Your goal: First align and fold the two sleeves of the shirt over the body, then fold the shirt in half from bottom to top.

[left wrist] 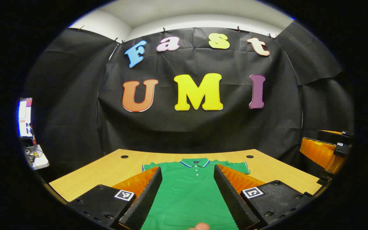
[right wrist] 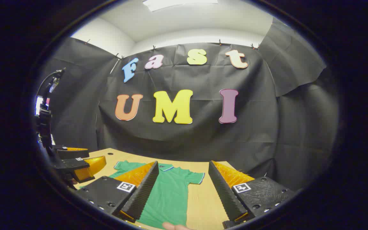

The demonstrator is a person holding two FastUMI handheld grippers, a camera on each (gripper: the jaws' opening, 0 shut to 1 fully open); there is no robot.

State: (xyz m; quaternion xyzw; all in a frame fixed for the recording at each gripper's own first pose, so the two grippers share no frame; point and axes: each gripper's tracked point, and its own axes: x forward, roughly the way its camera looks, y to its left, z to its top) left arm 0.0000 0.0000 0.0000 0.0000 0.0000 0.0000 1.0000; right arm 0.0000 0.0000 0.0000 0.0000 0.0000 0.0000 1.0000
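Shirt (left wrist: 188, 191) lies flat (green, sleeves spread) on table (left wrist: 107, 172).

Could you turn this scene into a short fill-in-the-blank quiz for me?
1. The shirt lying on the table is ____ in colour.
2. Its sleeves are spread out, so no ____ has been made yet.
3. The fingers of the left tool stand ____, with nothing between them.
4. The table top is made of ____.

Missing words: green; fold; open; wood
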